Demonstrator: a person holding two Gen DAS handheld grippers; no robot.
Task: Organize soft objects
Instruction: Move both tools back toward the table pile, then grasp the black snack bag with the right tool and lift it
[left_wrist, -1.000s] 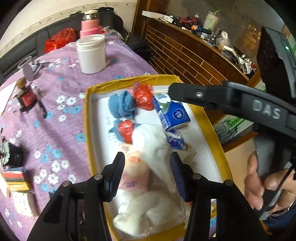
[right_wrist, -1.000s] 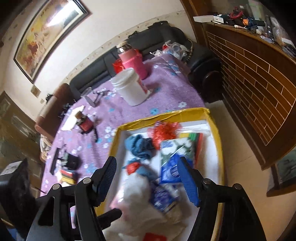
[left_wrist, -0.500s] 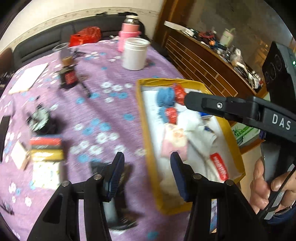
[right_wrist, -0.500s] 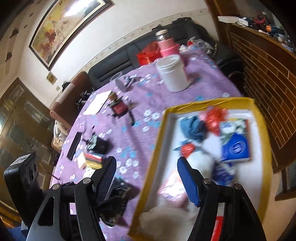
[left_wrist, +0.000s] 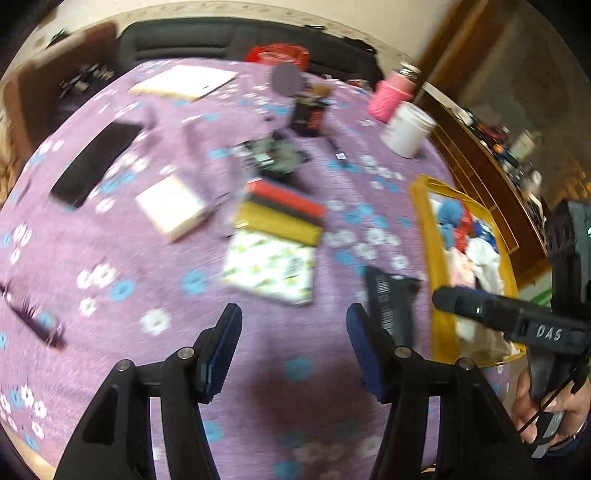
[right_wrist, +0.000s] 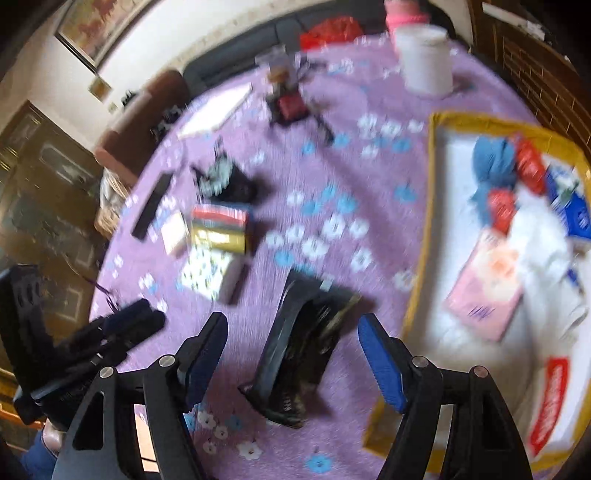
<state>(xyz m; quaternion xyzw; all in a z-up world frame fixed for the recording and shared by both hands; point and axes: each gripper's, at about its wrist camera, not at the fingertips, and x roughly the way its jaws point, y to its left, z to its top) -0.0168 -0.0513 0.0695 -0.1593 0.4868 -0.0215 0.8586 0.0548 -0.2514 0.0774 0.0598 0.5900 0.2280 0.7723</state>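
A yellow-rimmed box (right_wrist: 424, 221) at the table's right holds soft things: a blue cloth (right_wrist: 493, 162), red bags, a pink packet (right_wrist: 487, 288), white cloth and a blue tissue pack. It also shows in the left wrist view (left_wrist: 423, 221). A dark flat pouch (right_wrist: 303, 350) lies on the purple cloth just left of the box, between my right gripper's (right_wrist: 291, 362) open fingers. It shows in the left wrist view (left_wrist: 389, 306) too. My left gripper (left_wrist: 293, 347) is open and empty over bare cloth.
On the purple flowered tablecloth (left_wrist: 147, 258) lie a stack of red, black and yellow boxes (left_wrist: 280, 218), a patterned box (left_wrist: 269, 266), a white block (left_wrist: 170, 210), a black phone (left_wrist: 92, 162), a white jar (left_wrist: 406, 129) and a pink flask (left_wrist: 391, 96). A brick counter stands right.
Both grippers have swung left, away from above the box and out over the tablecloth. The dark pouch now lies between the right gripper's fingers. Both stay open.
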